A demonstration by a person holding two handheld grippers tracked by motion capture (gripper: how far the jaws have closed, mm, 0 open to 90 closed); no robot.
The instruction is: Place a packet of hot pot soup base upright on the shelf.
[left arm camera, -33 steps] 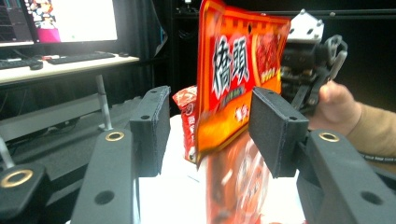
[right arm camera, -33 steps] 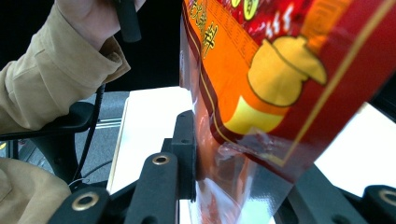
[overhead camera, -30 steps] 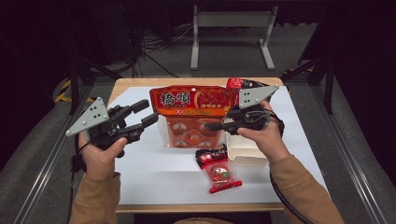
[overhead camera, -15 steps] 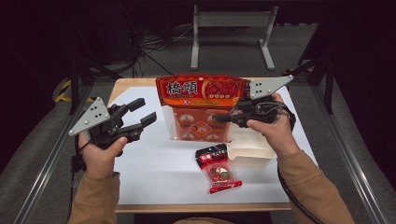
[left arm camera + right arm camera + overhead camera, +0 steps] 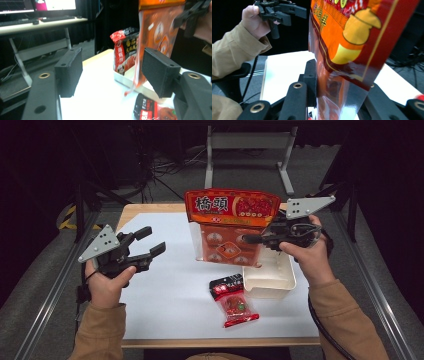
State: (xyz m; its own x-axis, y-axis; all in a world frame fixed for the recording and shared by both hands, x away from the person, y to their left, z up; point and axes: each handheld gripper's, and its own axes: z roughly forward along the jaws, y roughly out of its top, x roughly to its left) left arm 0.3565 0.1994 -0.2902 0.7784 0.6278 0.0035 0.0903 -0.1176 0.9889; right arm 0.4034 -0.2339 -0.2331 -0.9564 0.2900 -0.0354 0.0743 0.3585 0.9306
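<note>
Overhead, landmark: the white tray (image 5: 270, 279) sat on the white sheet (image 5: 170, 295), toward the person's right side of the table.
Held thing: a large red-and-orange snack bag (image 5: 231, 222) hung upright above the tray's far left corner, its lower edge just over the rim; its clear lower half showed round red pieces inside.
Right gripper (image 5: 261, 239): its black jaws were clamped on the bag's right edge, above the tray; in the right gripper view the bag (image 5: 352, 50) stood pinched between the two pads.
Left gripper (image 5: 147, 242): it hovered well to the left of the tray, jaws apart and just opened wider, with nothing between them; the left gripper view showed the gap between its pads (image 5: 68, 72) free.
Small packet: a red-and-black pouch (image 5: 233, 301) lay flat on the sheet just beside the tray's near left corner.
In the tray: another red-and-black packet (image 5: 125, 53) stood on end inside it, seen from the left gripper view.
Surface: a wooden tabletop (image 5: 150, 209) edged the white sheet beyond and left of the tray.
Room: dark grey floor around the table, a metal frame (image 5: 247, 142) beyond the tray, cables on the floor, and a desk with a keyboard (image 5: 58, 18) and lit screens farther off.
</note>
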